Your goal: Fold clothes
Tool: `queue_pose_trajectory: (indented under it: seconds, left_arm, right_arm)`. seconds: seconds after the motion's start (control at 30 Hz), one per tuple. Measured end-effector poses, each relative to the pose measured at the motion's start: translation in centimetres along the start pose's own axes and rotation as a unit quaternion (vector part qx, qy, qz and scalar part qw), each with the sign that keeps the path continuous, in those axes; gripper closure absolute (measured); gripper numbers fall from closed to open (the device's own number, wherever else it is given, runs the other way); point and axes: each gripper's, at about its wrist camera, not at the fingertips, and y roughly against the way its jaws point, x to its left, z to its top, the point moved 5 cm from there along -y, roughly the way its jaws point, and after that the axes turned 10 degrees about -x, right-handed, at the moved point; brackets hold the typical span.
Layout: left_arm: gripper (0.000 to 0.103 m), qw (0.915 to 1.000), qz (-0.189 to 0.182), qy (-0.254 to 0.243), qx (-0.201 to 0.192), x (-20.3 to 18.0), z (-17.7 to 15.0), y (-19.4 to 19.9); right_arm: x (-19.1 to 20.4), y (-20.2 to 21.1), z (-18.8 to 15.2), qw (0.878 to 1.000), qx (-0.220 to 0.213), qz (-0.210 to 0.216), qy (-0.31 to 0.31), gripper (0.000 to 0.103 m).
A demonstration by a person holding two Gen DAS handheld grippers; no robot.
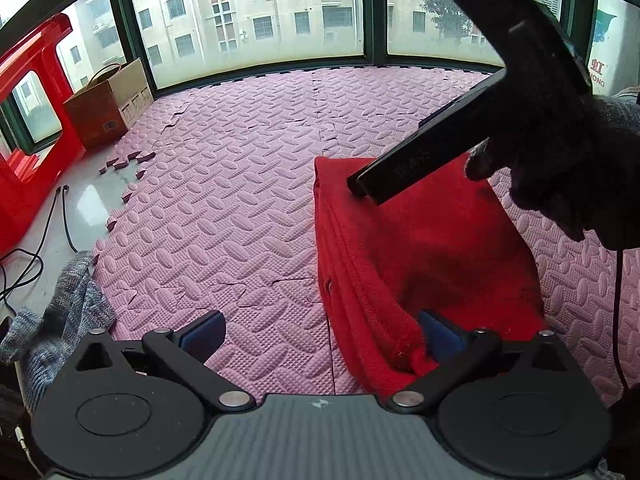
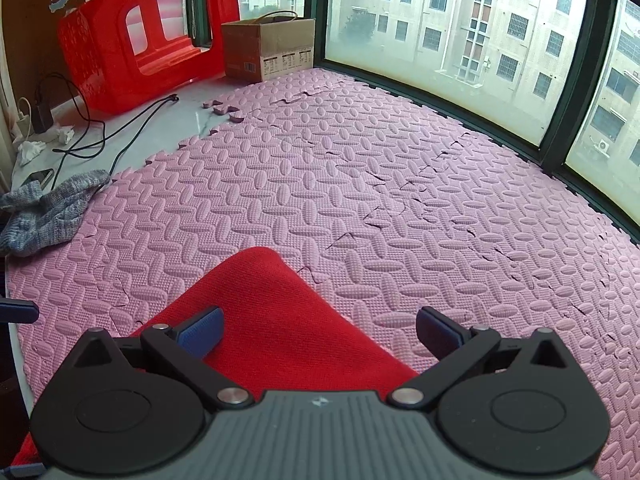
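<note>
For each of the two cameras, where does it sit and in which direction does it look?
Left wrist: sits on the left claw, low over the pink mat, facing the windows; it shows the red garment, the right claw's black body and a gloved hand.
Right wrist: sits on the right claw, above the red garment, facing the window corner; only its own open fingers show.
Shared: garment, mat, red stool, cardboard box, grey knit.

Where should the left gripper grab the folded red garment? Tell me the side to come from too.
Grip the red garment by its stacked left edge near the front corner, coming in low from the pink foam mat; the layers there lie exposed, beside the open left gripper.
</note>
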Motion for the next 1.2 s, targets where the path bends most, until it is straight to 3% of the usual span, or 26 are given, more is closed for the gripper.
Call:
queue_pose_trajectory:
  seconds: [0.17,0.33,0.53,0.7,0.9,1.03,1.2]
  left_arm:
    - [0.000,0.9998,-0.011,0.015,0.002,0.4,-0.1,-0.1]
    - [0.000,0.9993,-0.023,0.030,0.000,0.8,-0.4,-0.1]
    - [0.000,0.9978,-0.048,0.046,0.000,1.8,-0.1,1.3]
    - [0.000,0.9957,-0.088,0.028,-0.005,1.6,-1.0,3.8]
    - [0.000,0.9918,-0.127,-0.003,0.008,0.3,-3.0,5.6]
    - [0.000,0.9923,-0.122,0.006,-0.016,0.4,-2.0,6.1]
    - [0.000,0.9928,-0.101,0.047,-0.044,1.0,0.6,4.8]
  right_arm:
    - [-1.6,2.3,-1.6,1.000,-0.013,0.018,-0.019,0.000]
    - [-2.4,1.9,-4.9,1.000,0.017,0.007,-0.025,0.000]
    - [-3.2,3.8,-4.3,0.999,-0.012,0.005,-0.046,0.000]
    - [-2.3,6.4,-3.5,0.998,-0.040,0.031,-0.041,0.000]
    - [0.3,9.6,-5.9,0.997,-0.046,0.061,-0.004,0.000]
    - [1.8,10.3,-8.2,0.998,-0.039,0.053,0.020,0.000]
    - [1.6,11.2,-8.0,0.997,-0.061,0.038,-0.001,0.000]
